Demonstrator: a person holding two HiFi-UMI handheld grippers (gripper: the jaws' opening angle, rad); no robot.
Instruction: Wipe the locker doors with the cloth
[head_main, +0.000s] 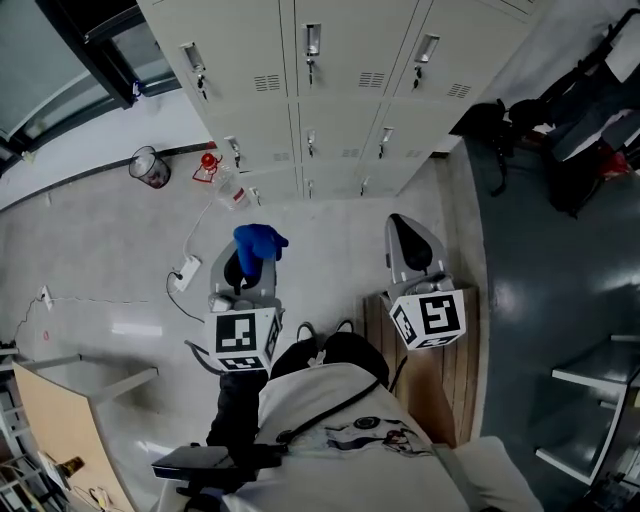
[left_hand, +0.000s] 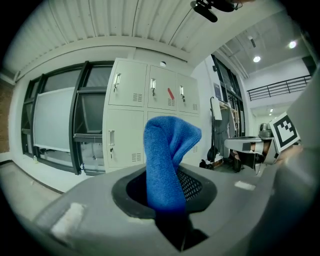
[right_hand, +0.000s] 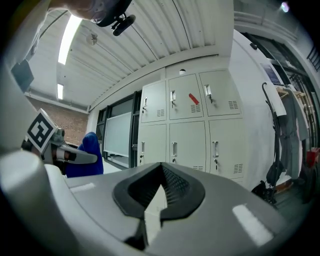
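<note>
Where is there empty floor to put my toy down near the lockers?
The pale floor between the lockers and the blue cloth is bare. So is the stretch left of the power strip. It is crowded around the wire basket and the red thing beside it, and by the black bags on the right.

Floor (head_main: 335, 225) to lockers (head_main: 340, 80) open; bin (head_main: 150, 167), cable (head_main: 196, 232) on L.
</note>
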